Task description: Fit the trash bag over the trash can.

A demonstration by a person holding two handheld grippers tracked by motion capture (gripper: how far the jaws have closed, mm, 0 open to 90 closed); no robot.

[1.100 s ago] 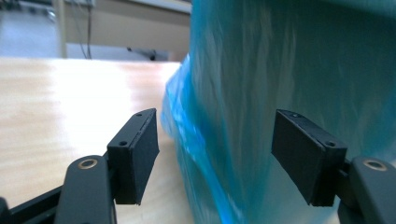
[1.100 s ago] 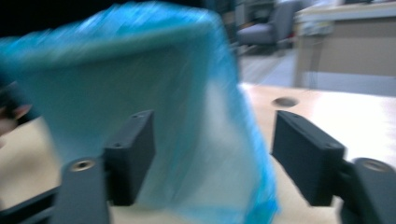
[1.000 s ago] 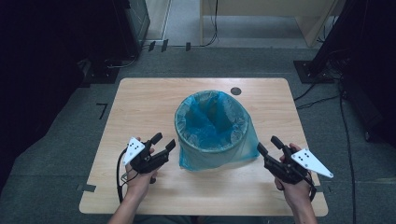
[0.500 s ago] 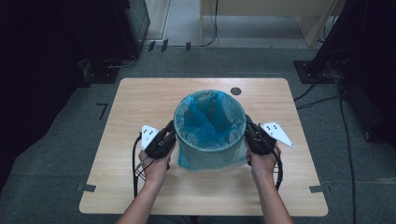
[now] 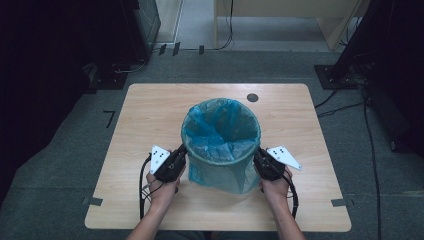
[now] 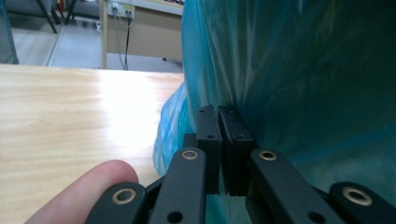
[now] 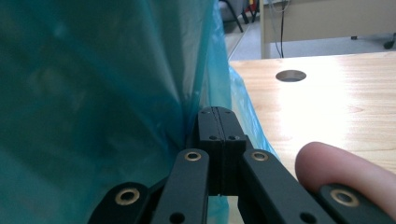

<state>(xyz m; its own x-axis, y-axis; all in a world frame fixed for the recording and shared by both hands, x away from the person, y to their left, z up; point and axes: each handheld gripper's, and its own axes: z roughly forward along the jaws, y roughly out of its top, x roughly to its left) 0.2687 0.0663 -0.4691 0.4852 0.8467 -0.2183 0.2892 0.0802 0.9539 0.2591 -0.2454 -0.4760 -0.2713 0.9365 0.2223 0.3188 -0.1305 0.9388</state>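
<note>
The bin (image 5: 221,145) stands mid-table (image 5: 150,110), lined with a blue bag (image 5: 220,172) draped down its outside. My left gripper (image 5: 179,152) and right gripper (image 5: 260,157) press against opposite sides of the bin, jaws closed together; each appears to pinch a fold of bag film, though the film between the pads is hard to make out. Risk: the thin film may tear or slip free if I pull unevenly, and a lopsided pull could tip the bin.
</note>
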